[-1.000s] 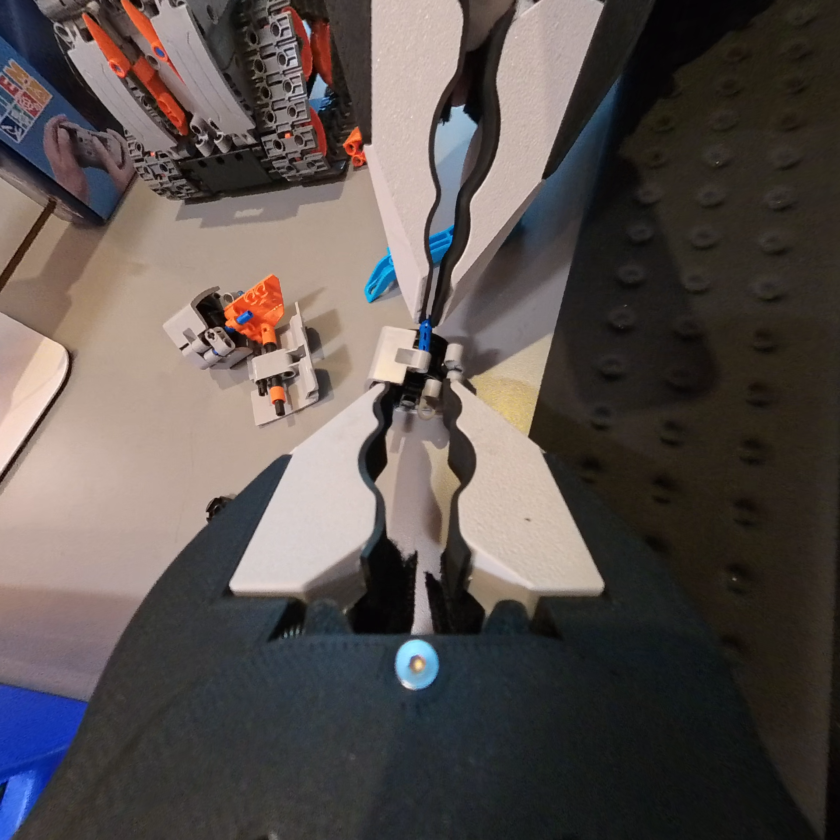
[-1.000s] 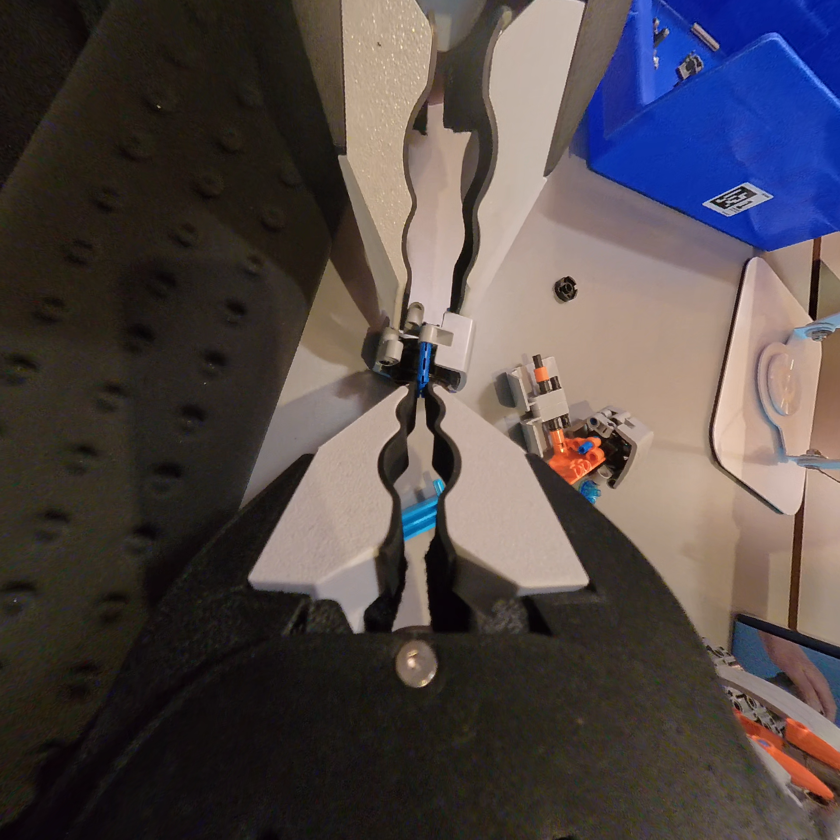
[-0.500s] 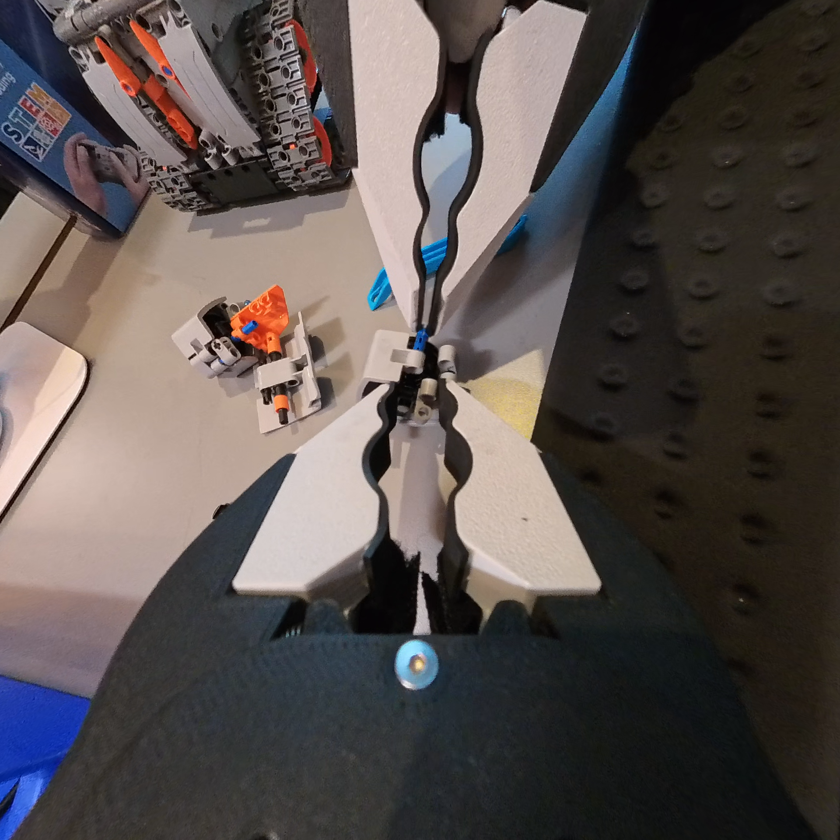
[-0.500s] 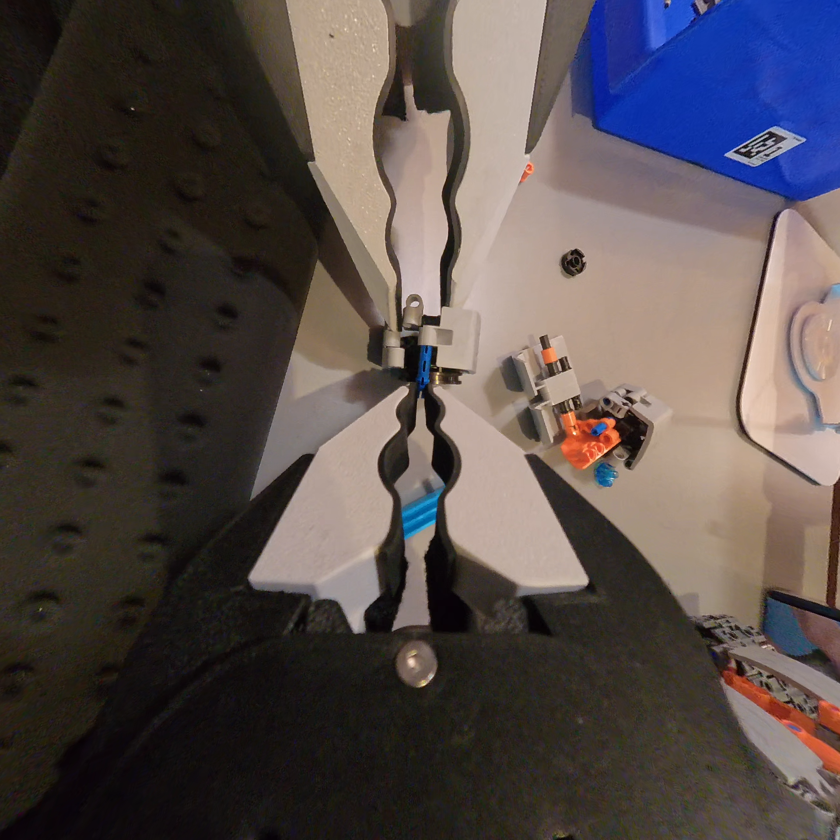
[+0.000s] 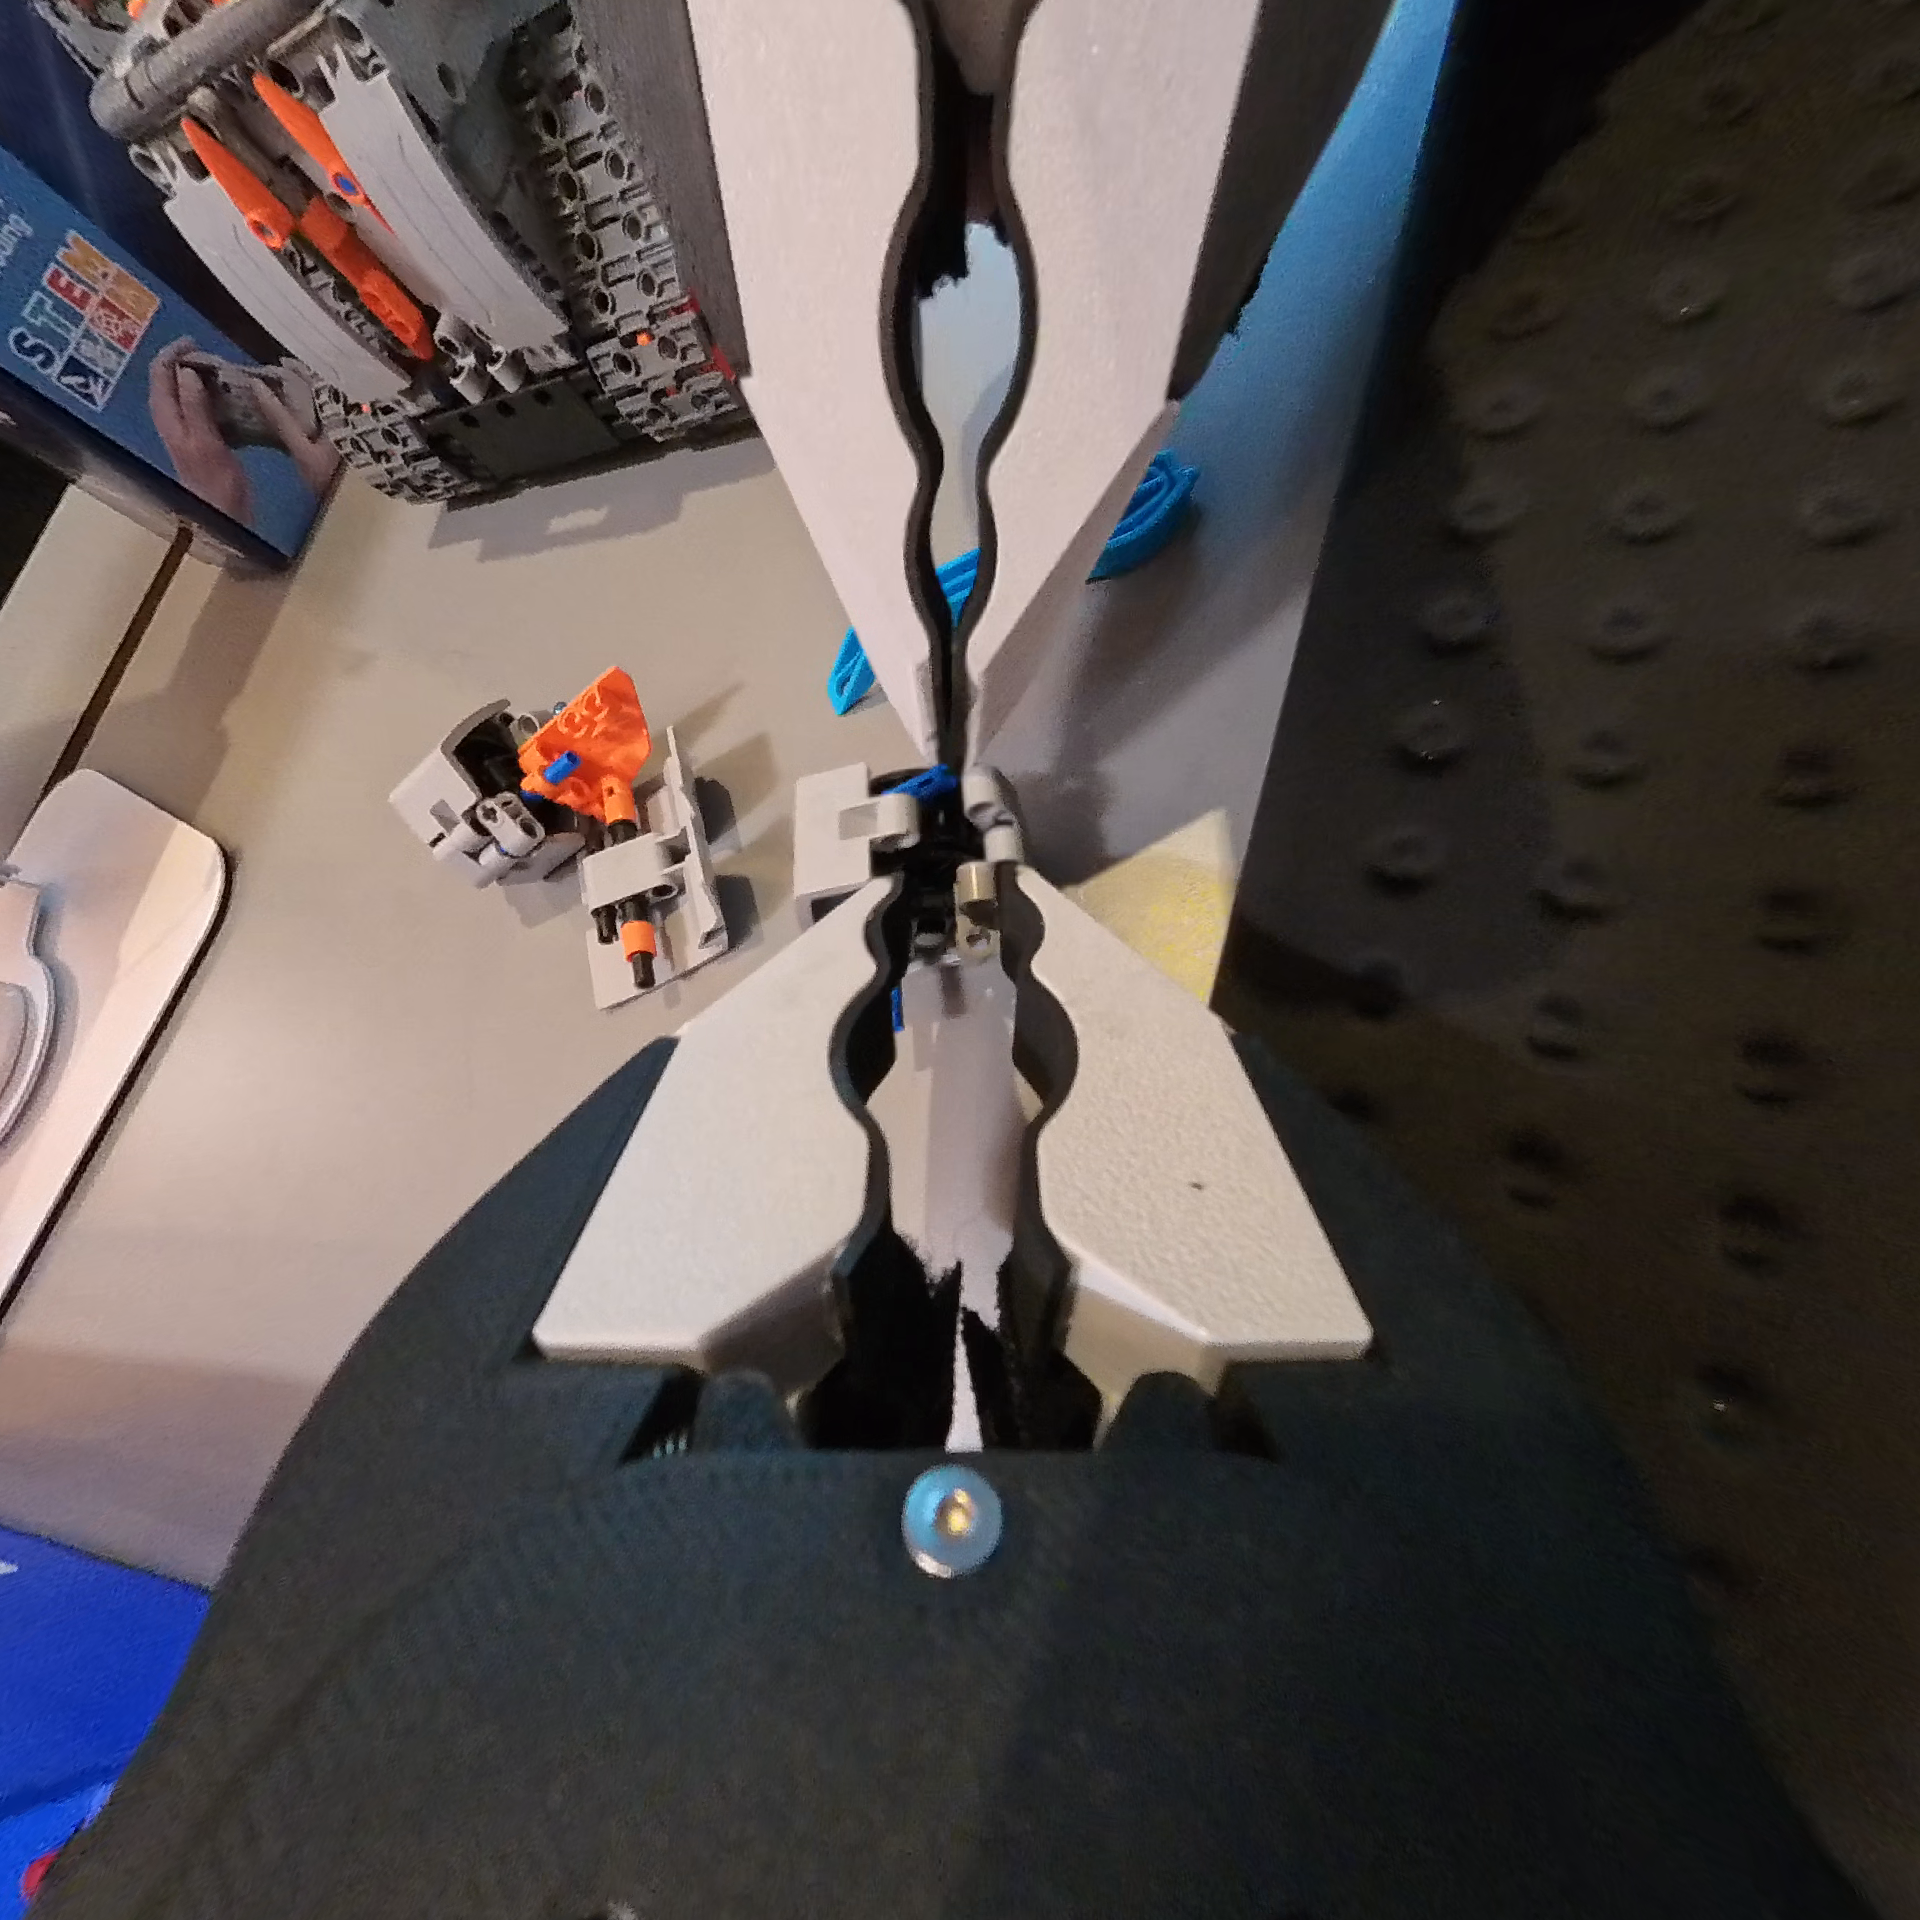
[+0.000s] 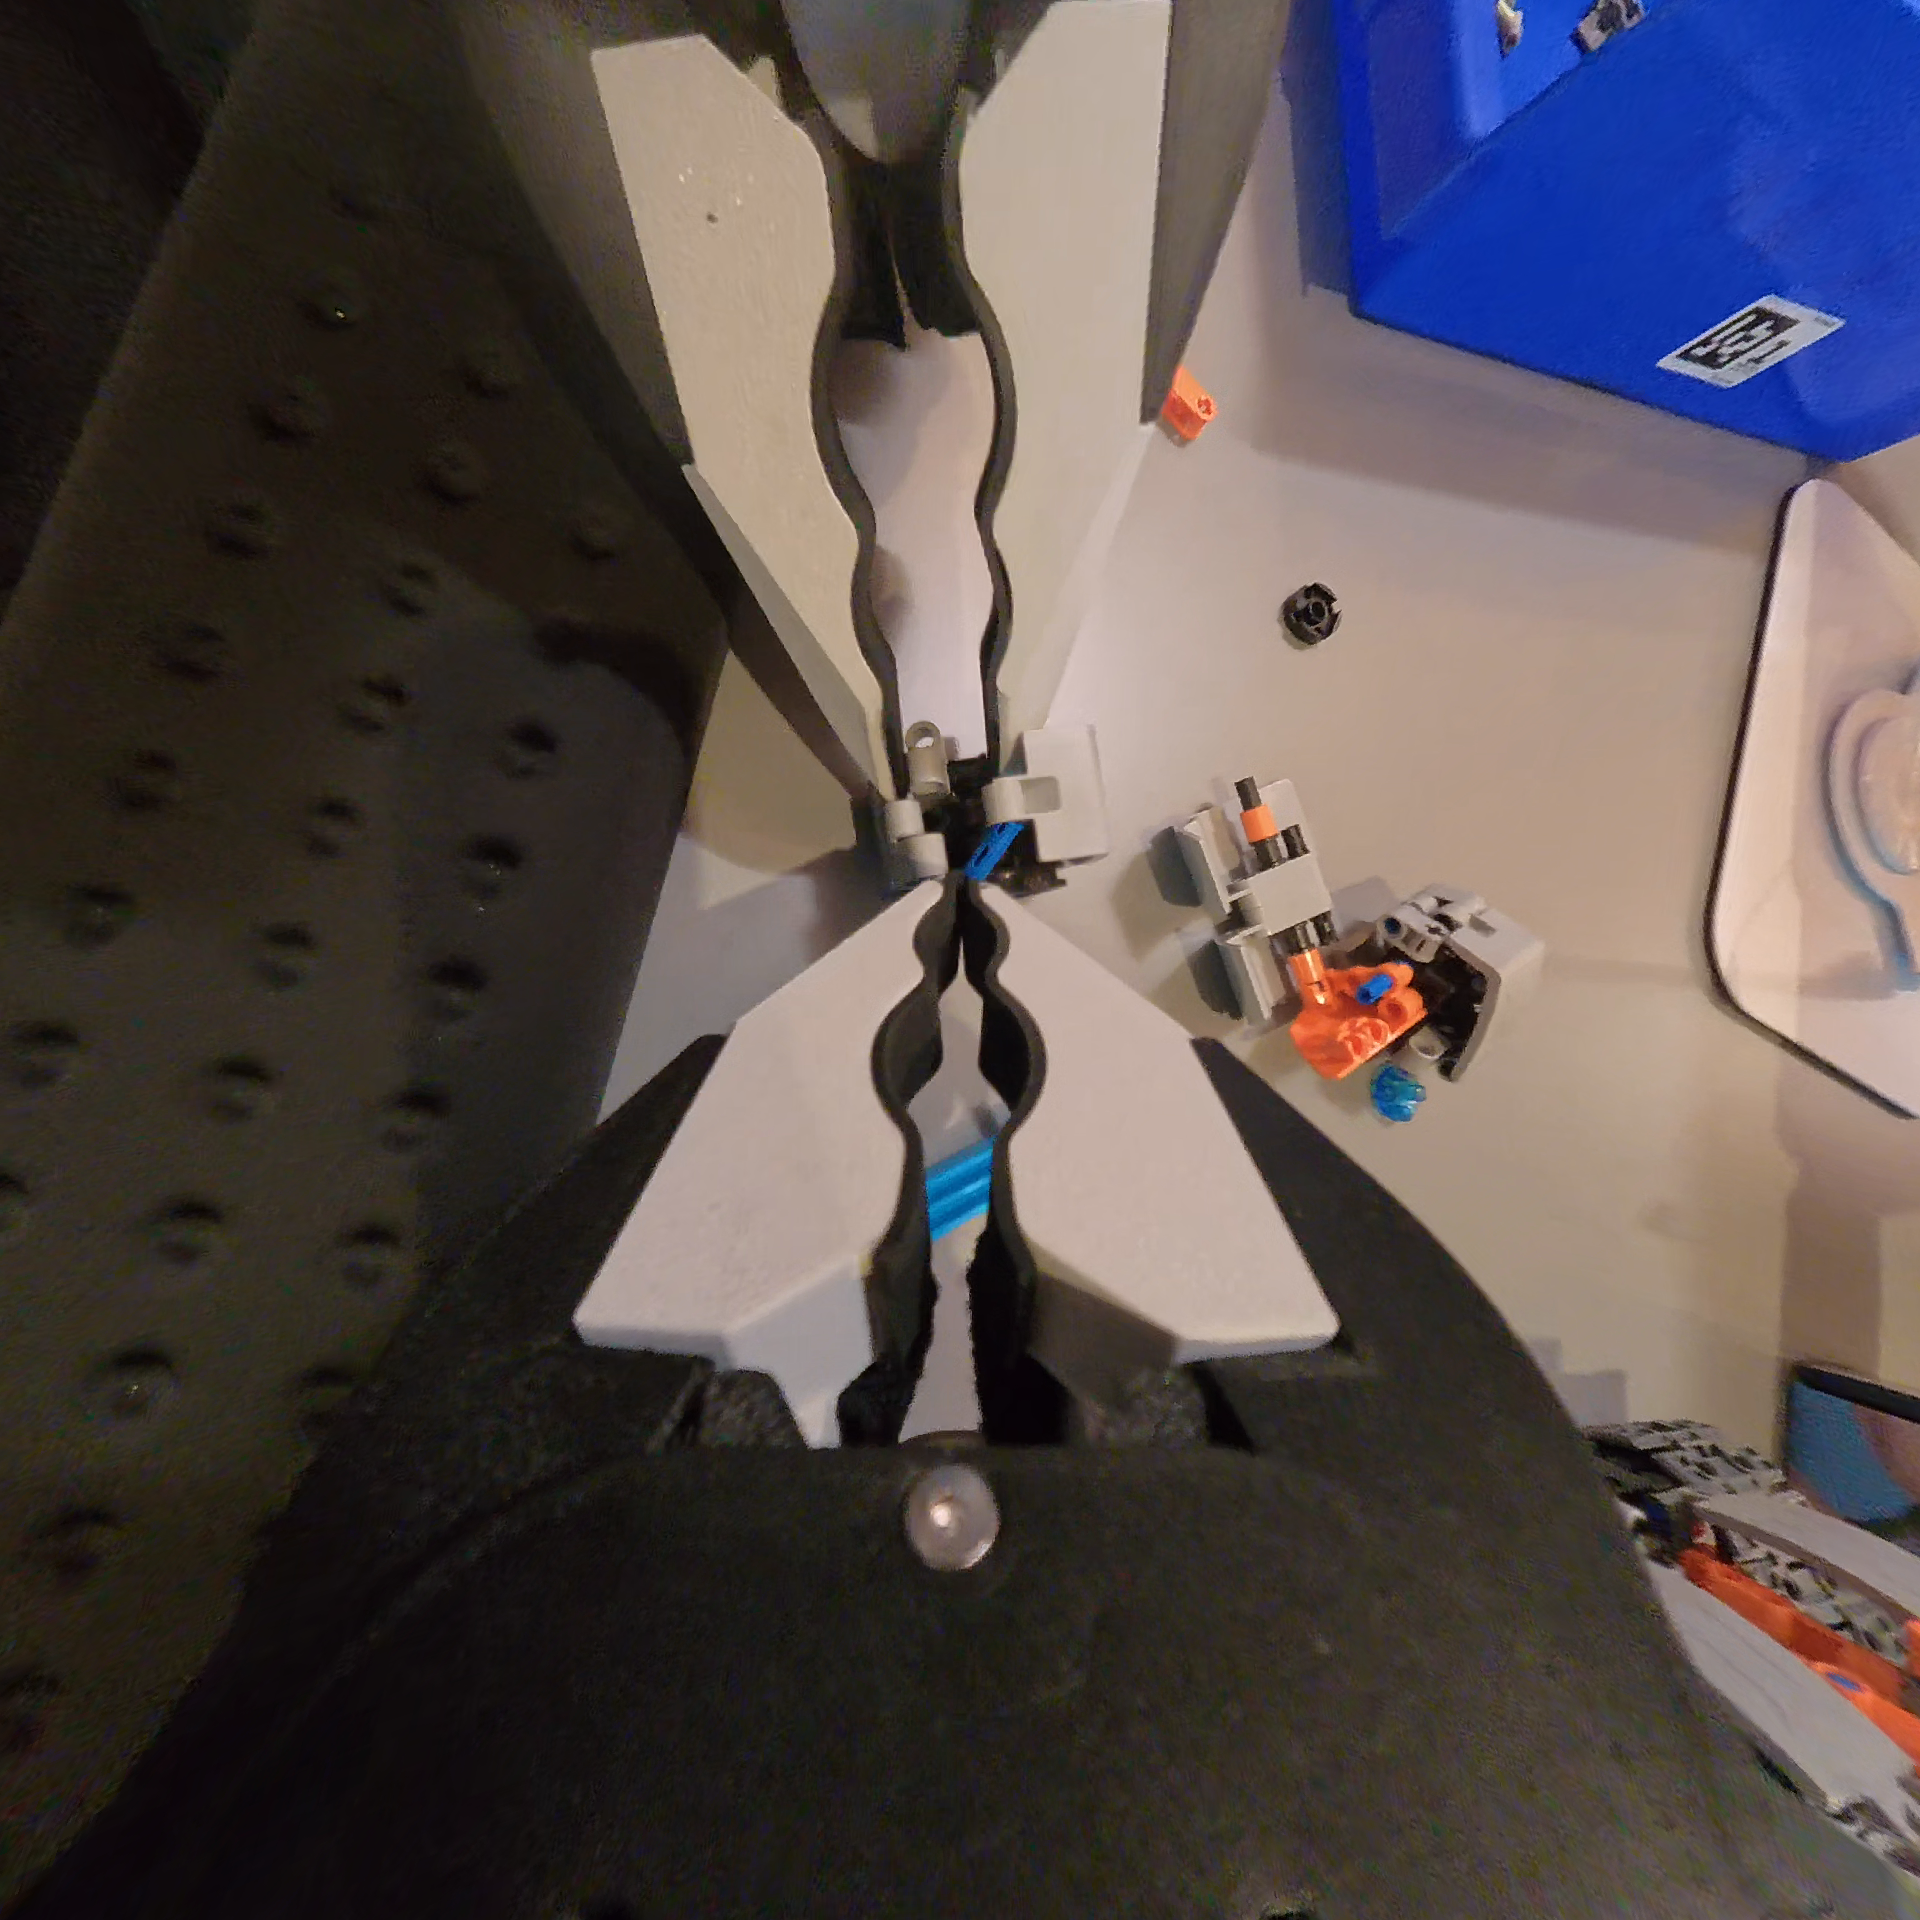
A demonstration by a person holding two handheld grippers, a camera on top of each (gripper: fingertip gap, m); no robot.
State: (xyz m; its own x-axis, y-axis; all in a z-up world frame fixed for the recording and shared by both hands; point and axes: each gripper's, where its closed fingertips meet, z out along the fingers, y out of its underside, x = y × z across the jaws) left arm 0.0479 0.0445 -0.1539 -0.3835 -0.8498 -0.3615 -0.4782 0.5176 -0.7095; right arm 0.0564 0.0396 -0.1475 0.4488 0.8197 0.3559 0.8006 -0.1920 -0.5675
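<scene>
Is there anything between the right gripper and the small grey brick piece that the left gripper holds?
Nothing visible. The right gripper pinches a blue pin sticking out of the grey brick piece, which the left gripper grips from the opposite side.

Dim warm light, wide-angle edge distortion

The large brick model (image 5: 436, 260) is cut off by the top edge; the blue strip (image 6: 961, 1184) lies mostly hidden behind the right tongs (image 6: 961, 894).
</scene>
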